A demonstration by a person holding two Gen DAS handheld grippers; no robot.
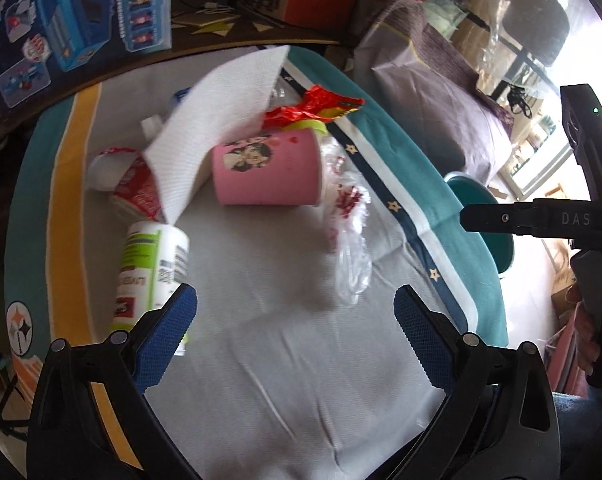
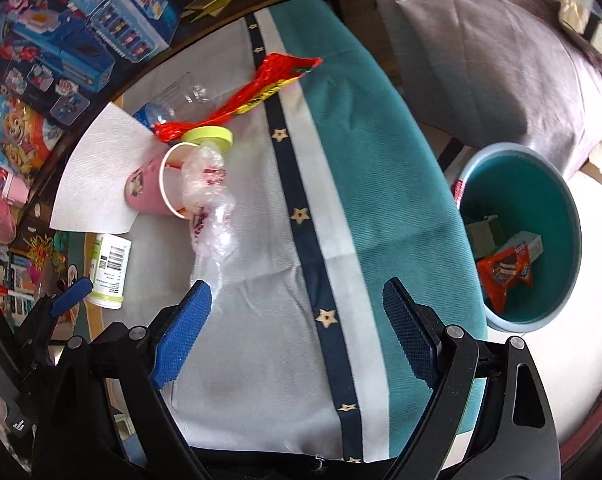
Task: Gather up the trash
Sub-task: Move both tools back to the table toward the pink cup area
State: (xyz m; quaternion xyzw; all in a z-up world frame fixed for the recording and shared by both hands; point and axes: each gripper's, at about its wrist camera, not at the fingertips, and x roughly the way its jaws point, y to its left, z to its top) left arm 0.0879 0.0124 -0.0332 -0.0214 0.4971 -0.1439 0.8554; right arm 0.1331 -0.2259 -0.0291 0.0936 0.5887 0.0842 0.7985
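A heap of trash lies on a white, teal and star-striped cloth (image 1: 285, 360). It holds a pink paper cup (image 1: 269, 168) on its side, a white napkin (image 1: 217, 120), a red wrapper (image 1: 313, 110), a crumpled clear plastic bag (image 1: 349, 240), a white bottle with a green label (image 1: 153, 264) and a red-and-white tub (image 1: 129, 184). My left gripper (image 1: 295, 296) hangs open above bare cloth, just this side of the heap and beside the bottle. My right gripper (image 2: 297, 286) is open over the cloth with nothing between its pads, the plastic bag (image 2: 213, 208) near its left pad. The pink cup (image 2: 153, 192) lies farther off.
A teal bin (image 2: 541, 184) stands on the floor past the cloth's right edge, with wrappers and small boxes inside. Toy boxes (image 2: 61, 40) line the far left. A pillow (image 2: 501, 60) lies at the back right. A clear bottle (image 2: 177, 96) and a lime lid (image 2: 209, 136) sit in the heap.
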